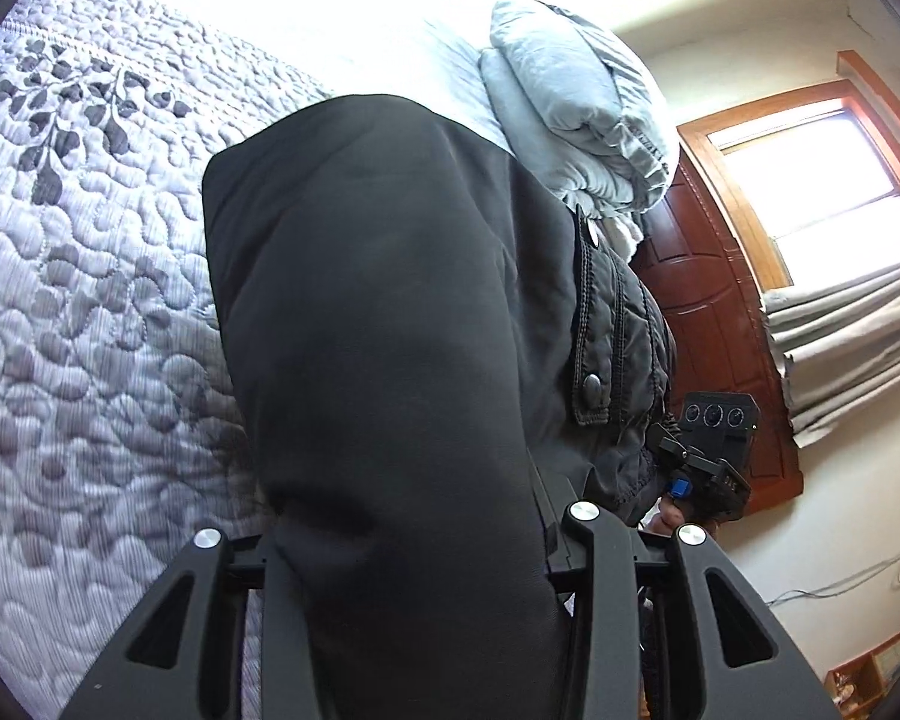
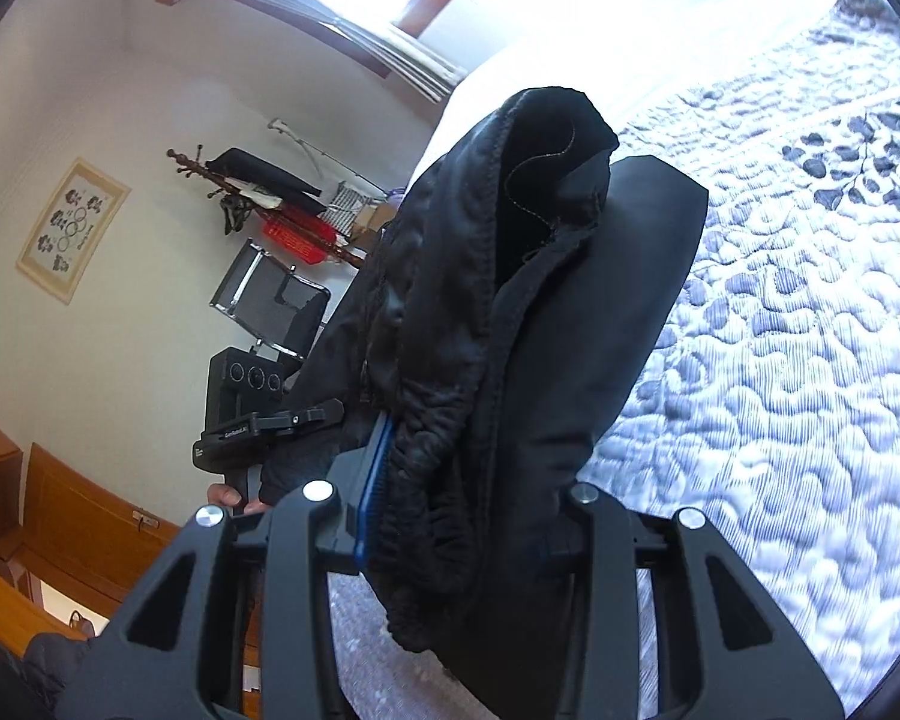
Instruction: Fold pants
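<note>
The black pants point(image 1: 390, 330) hang between the jaws of the left gripper point(image 1: 408, 552), which is clamped on the smooth leg fabric above the quilted bedspread point(image 1: 90, 300). The right gripper point(image 2: 462, 534) pinches the gathered waistband point(image 2: 444, 420) between its jaws, the cloth rising ahead of its fingers.

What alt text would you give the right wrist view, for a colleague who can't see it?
The right hand-held gripper clamps the bunched elastic waistband of black pants, which hang lifted above a grey quilted bedspread with a leaf pattern. To the left, the other hand-held gripper shows against a white wall, near a coat rack.
</note>
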`<state>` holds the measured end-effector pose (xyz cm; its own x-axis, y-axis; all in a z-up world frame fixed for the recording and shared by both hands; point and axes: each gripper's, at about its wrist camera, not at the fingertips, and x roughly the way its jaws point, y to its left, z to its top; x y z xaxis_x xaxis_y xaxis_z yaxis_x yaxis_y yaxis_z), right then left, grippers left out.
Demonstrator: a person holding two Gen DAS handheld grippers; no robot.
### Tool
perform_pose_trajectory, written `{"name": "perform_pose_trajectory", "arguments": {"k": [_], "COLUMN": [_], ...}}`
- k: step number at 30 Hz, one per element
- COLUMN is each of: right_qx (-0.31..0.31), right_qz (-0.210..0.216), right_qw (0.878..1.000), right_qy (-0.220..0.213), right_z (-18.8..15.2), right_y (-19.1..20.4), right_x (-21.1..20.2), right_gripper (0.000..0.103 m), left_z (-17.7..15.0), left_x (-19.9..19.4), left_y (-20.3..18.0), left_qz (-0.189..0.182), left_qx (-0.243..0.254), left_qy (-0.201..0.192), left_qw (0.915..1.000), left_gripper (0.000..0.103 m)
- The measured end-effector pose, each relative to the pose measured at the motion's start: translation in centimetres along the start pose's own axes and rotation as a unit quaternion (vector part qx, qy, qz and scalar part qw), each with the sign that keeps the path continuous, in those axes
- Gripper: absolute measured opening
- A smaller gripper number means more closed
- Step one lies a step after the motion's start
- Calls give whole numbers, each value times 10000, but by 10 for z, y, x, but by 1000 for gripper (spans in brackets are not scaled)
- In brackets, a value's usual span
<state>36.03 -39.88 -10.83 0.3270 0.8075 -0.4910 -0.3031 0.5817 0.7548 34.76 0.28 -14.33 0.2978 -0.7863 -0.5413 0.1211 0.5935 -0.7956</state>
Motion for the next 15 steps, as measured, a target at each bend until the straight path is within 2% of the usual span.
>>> {"name": "perform_pose_trajectory", "arguments": {"k": [6, 15], "right_qx": [167, 305], "right_qz": [-19, 165], "right_qw": [9997, 9992], "right_qy": [167, 192], "right_z": [1, -1], "right_y": [-17, -38], "right_x": [14, 14], "right_gripper": [36, 38], "left_z": [2, -10], "left_x": [17, 21], "left_y": [21, 33], "left_qz": [150, 96], "left_qx": [-59, 83], "left_qy": [74, -5], "left_qw": [9998, 9999], "left_gripper": [39, 44]}}
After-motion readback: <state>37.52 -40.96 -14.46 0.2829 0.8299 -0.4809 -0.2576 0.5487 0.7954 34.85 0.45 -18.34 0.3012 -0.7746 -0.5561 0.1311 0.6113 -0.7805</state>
